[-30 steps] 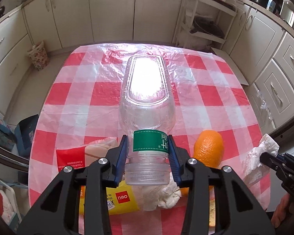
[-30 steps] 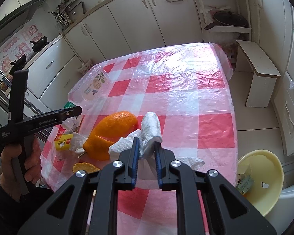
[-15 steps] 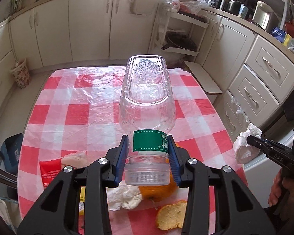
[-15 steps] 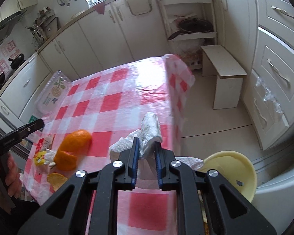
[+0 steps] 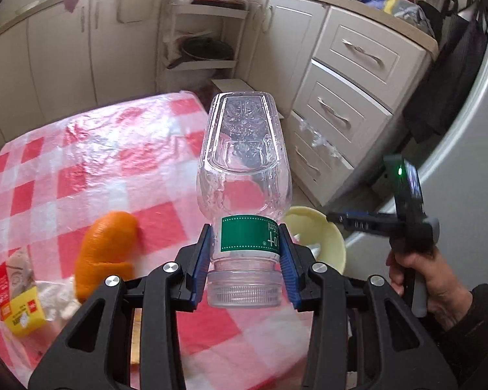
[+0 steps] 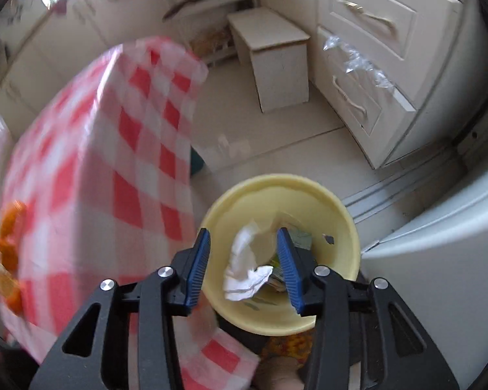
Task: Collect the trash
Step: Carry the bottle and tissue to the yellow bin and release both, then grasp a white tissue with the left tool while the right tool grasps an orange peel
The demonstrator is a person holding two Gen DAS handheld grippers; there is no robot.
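My left gripper point(image 5: 245, 253) is shut on the neck of a clear plastic bottle point(image 5: 245, 169) with a green label, held over the table's right edge. My right gripper point(image 6: 244, 256) is open above the yellow trash bin point(image 6: 348, 227); it shows in the left wrist view point(image 5: 358, 222). A crumpled white tissue point(image 6: 245, 263) lies inside the bin between my jaws. The bin also shows in the left wrist view point(image 5: 328, 237). Orange peel point(image 5: 109, 247), a white tissue point(image 5: 58, 299) and a yellow and red wrapper point(image 5: 19, 308) lie on the checked tablecloth point(image 5: 81, 162).
White drawers point(image 6: 367, 48) and a low white stool point(image 6: 276, 61) stand beyond the bin. A white appliance point(image 6: 445, 260) is at the bin's right. The tablecloth hangs down point(image 6: 114, 195) at the bin's left.
My right gripper swung from the table to above the bin, opened and let go of the tissue, which now lies in the bin. My left gripper carried the bottle rightward toward the bin.
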